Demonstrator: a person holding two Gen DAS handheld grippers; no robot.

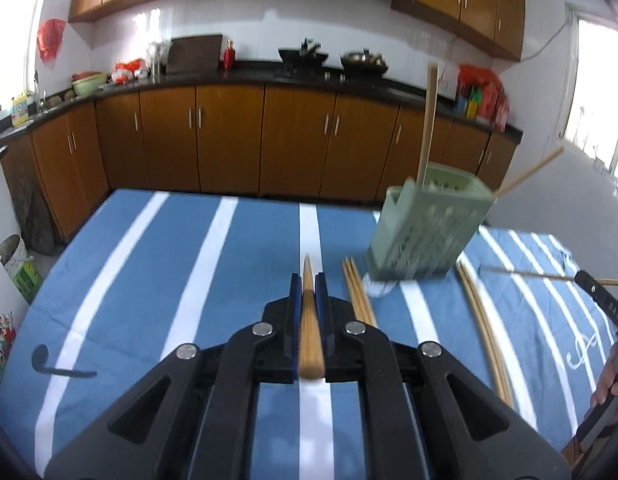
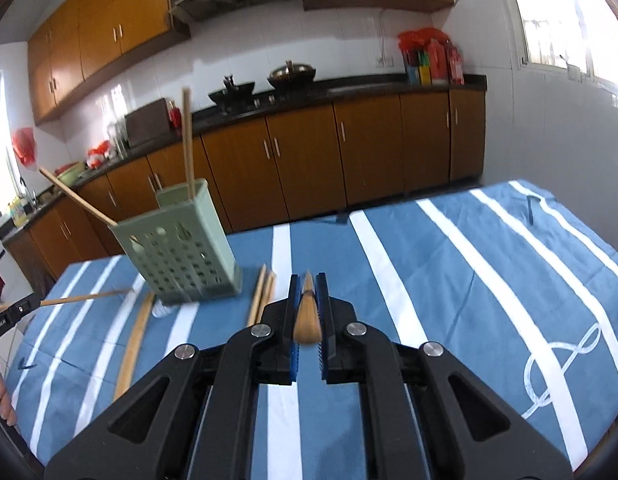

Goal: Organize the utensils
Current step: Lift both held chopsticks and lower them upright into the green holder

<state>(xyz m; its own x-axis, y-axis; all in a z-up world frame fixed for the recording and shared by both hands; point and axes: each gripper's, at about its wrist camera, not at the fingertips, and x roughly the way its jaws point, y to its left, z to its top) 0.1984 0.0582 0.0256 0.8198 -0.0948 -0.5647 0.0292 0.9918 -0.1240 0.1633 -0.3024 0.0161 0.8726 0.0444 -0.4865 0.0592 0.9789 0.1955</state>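
A green perforated utensil holder (image 1: 427, 232) stands on the blue striped tablecloth (image 1: 169, 280) with two wooden chopsticks (image 1: 427, 120) sticking out; it also shows in the right wrist view (image 2: 177, 244). My left gripper (image 1: 308, 280) is shut on a wooden chopstick (image 1: 309, 328) pointing forward. My right gripper (image 2: 307, 282) is shut on another wooden chopstick (image 2: 307, 316). Loose chopsticks (image 1: 359, 296) lie beside the holder, and more chopsticks (image 1: 485, 320) lie to its right. The other gripper's chopstick (image 2: 85, 299) shows at the left of the right wrist view.
Kitchen base cabinets (image 1: 229, 140) and a dark counter with woks (image 1: 305, 56) run behind the table. A dark hook-shaped item (image 1: 57, 364) lies on the cloth at the left. A white bucket (image 1: 13, 256) stands on the floor at the left.
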